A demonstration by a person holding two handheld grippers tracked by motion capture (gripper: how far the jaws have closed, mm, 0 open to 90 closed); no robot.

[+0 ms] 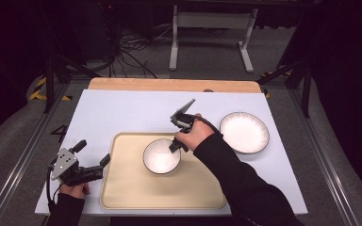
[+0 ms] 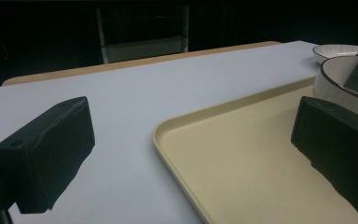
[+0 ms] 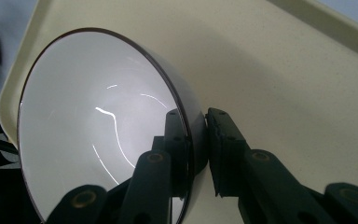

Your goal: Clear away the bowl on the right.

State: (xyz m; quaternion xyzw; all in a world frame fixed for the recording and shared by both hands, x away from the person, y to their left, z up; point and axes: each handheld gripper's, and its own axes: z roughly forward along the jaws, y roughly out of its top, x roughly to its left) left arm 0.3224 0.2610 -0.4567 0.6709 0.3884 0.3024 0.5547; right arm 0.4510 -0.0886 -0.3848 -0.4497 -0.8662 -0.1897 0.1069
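A white bowl [image 1: 160,157] with a dark rim is over the back middle of a beige tray [image 1: 136,193]. My right gripper [image 1: 174,147] reaches down from the bowl's right side and is shut on its rim. In the right gripper view one jaw of the right gripper [image 3: 196,135] is inside the bowl [image 3: 98,130] and the other presses its outer wall. Whether the bowl's base touches the tray [image 3: 284,70] I cannot tell. My left gripper [image 1: 93,153] stands open just left of the tray, nothing between its jaws [image 2: 196,154].
A white plate [image 1: 244,133] with a dark rim lies on the white mat right of the tray. The mat [image 1: 122,113] covers a wooden table, with bare mat behind the tray. Dark floor, cables and a desk frame lie beyond.
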